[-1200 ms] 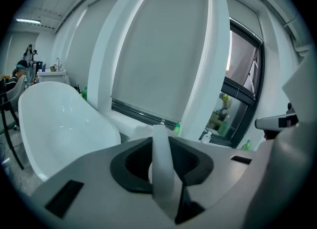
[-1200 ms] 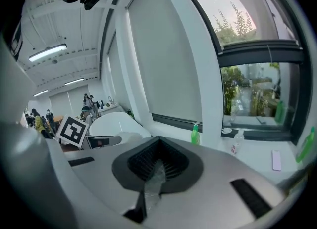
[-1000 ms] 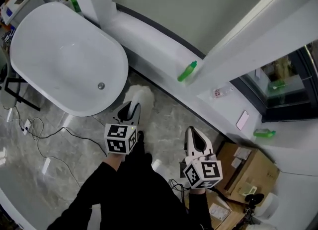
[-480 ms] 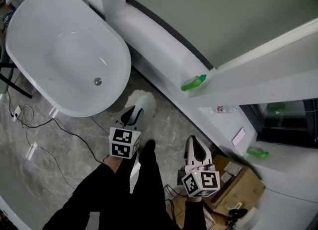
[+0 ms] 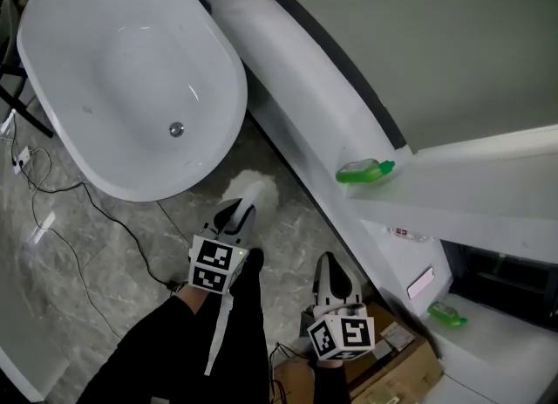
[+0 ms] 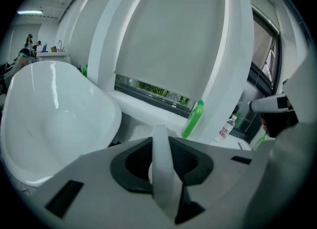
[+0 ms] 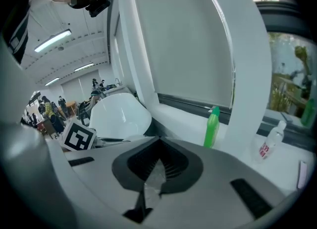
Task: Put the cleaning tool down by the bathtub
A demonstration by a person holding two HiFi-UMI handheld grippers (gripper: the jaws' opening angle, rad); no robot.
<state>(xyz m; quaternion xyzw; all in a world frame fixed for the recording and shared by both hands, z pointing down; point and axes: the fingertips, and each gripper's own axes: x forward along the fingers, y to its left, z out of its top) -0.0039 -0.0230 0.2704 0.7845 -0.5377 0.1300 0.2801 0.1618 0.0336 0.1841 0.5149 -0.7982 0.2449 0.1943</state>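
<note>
Beside bathtub (image 5: 105,36), cleaning tool (image 5: 254,189) clamped in left tongs (image 5: 236,213), right tongs (image 5: 330,264) seemingly closed

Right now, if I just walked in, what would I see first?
A big white oval bathtub fills the upper left of the head view, standing on a grey marble floor. Just past its near end, the left gripper is shut on a cleaning tool with a fluffy white head. At the right, a bright green bottle stands on the white window ledge.
</note>
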